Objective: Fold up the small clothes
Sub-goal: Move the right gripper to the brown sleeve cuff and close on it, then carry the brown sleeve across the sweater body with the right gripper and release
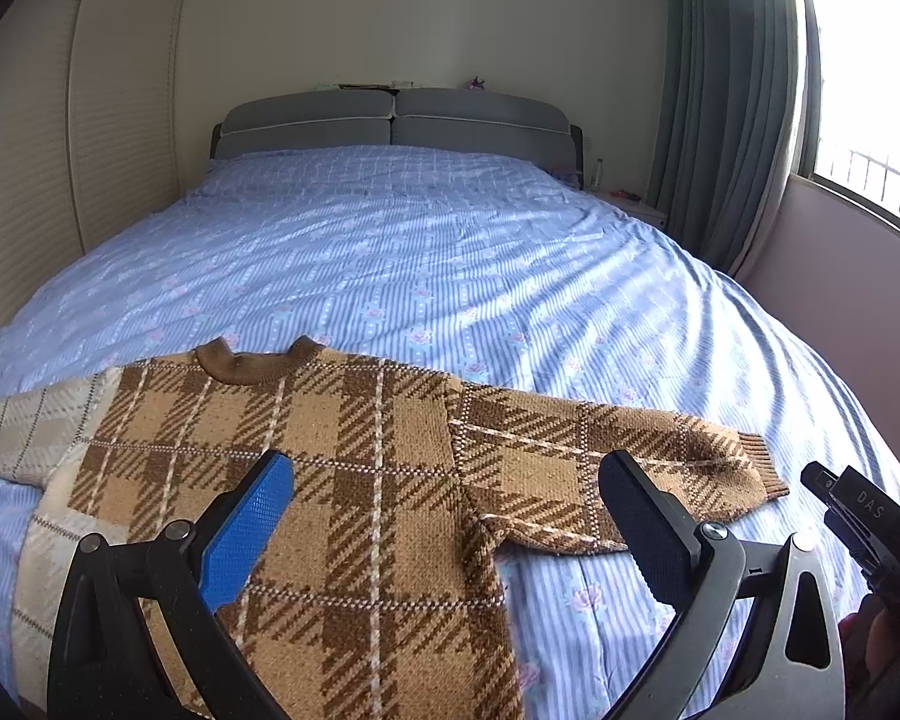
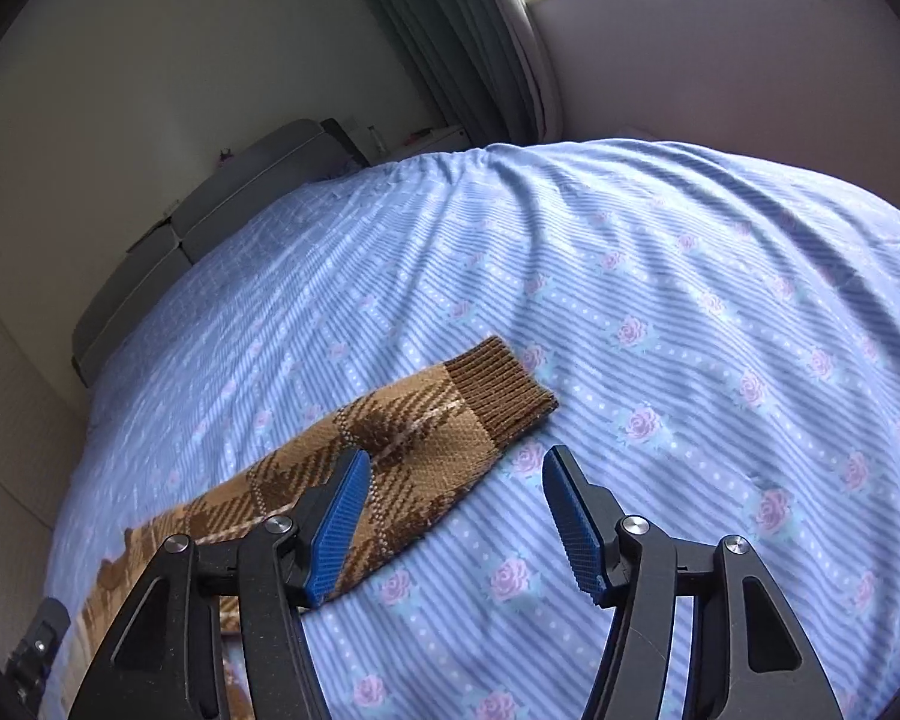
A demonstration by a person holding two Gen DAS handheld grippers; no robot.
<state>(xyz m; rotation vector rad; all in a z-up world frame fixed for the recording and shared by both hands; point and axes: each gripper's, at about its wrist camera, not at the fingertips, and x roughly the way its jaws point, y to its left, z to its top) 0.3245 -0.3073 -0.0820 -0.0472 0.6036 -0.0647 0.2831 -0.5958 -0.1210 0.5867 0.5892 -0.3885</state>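
A small brown plaid sweater (image 1: 330, 468) lies flat on the blue bed cover, collar toward the headboard. One sleeve is folded over at the left with its pale inside showing; the other sleeve (image 1: 600, 450) stretches out to the right. My left gripper (image 1: 444, 480) hovers open over the sweater's body and armpit, nothing between its pads. In the right wrist view the outstretched sleeve (image 2: 390, 456) ends in a ribbed cuff (image 2: 498, 390). My right gripper (image 2: 456, 474) stands open just above the sleeve's near edge, its left pad over the sleeve and its right pad over bare cover.
The bed cover (image 1: 450, 276) is blue striped with pink roses and lightly wrinkled. A grey headboard (image 1: 396, 120) stands at the far end, curtains (image 1: 726, 96) and a window at the right. Part of the other gripper (image 1: 864, 528) shows at the right edge.
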